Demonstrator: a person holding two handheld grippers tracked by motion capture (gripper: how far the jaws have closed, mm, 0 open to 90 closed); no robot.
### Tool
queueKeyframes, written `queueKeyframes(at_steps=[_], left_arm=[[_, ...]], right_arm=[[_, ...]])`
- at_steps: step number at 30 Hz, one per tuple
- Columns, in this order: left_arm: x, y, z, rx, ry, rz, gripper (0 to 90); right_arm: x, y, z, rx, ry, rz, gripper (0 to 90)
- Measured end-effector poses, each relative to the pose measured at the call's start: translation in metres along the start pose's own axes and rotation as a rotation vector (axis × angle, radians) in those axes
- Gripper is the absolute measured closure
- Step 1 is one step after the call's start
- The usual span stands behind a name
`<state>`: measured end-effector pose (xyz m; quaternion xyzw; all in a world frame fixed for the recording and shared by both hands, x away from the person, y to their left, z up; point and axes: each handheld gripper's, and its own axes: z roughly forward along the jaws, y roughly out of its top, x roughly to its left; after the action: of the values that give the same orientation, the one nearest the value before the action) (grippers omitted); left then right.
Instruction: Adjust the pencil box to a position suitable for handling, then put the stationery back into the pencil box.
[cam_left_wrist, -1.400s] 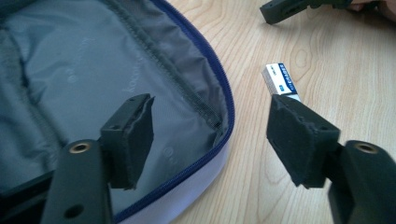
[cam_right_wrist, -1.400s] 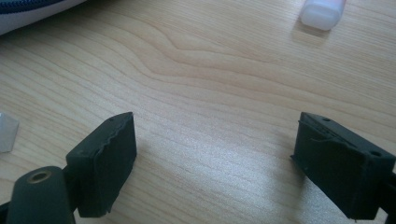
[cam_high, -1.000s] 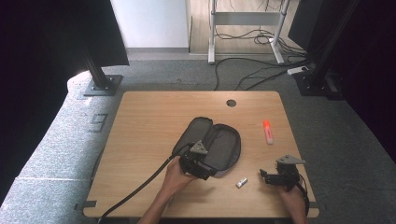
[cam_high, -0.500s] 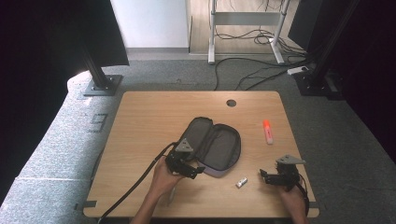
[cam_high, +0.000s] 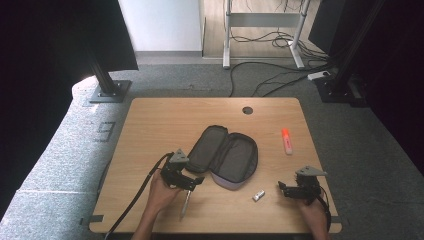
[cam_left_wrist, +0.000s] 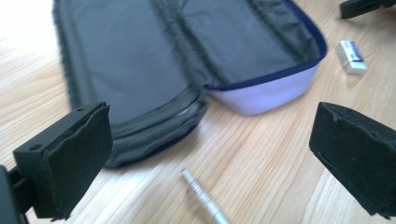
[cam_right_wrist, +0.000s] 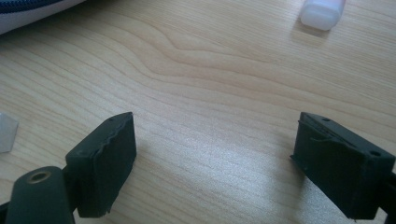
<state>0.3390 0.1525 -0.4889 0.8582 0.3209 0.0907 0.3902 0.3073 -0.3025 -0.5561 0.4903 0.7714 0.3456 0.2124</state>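
An open dark pencil case with a blue zip edge lies mid-table, and in the left gripper view the pencil case spreads wide ahead. My left gripper sits just left of it, open; its jaws have just been opening and nothing is between them. A silver pen lies on the wood by that hand, and the pen shows below the left gripper. My right gripper rests open near the front right; the right gripper frames bare wood.
A small white eraser lies between the case and the right gripper; the eraser has a blue print. An orange highlighter lies to the right. A cable hole marks the table's far side.
The left gripper has drawn back leftward from the pencil case, with its jaws wider apart. The silver pen now lies on the table beside that hand. The right gripper has stayed put.
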Motion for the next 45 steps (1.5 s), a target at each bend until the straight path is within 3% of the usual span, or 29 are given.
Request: queueKeyframes(at_steps=[12, 24, 32, 40, 45], left_arm=[[0.021, -0.033, -0.014, 0.002, 0.071, -0.05, 0.0], [0.035, -0.064, -0.009, 0.034, 0.128, -0.085, 0.0], [0.037, -0.074, 0.0, 0.116, 0.189, -0.067, 0.0], [0.037, -0.078, -0.001, 0.092, 0.196, -0.075, 0.0], [0.036, -0.078, 0.0, 0.091, 0.2, -0.08, 0.0]], right_arm=[[0.0, 0.0, 0.0, -0.001, 0.0, -0.001, 13.1], [0.0, 0.0, 0.0, 0.001, -0.001, -0.001, 13.1], [0.001, 0.0, 0.0, 0.0, -0.008, 0.006, 13.8], [0.001, 0.0, 0.0, 0.002, -0.003, 0.008, 12.5], [0.003, 0.001, 0.002, 0.019, 0.011, -0.007, 5.1]])
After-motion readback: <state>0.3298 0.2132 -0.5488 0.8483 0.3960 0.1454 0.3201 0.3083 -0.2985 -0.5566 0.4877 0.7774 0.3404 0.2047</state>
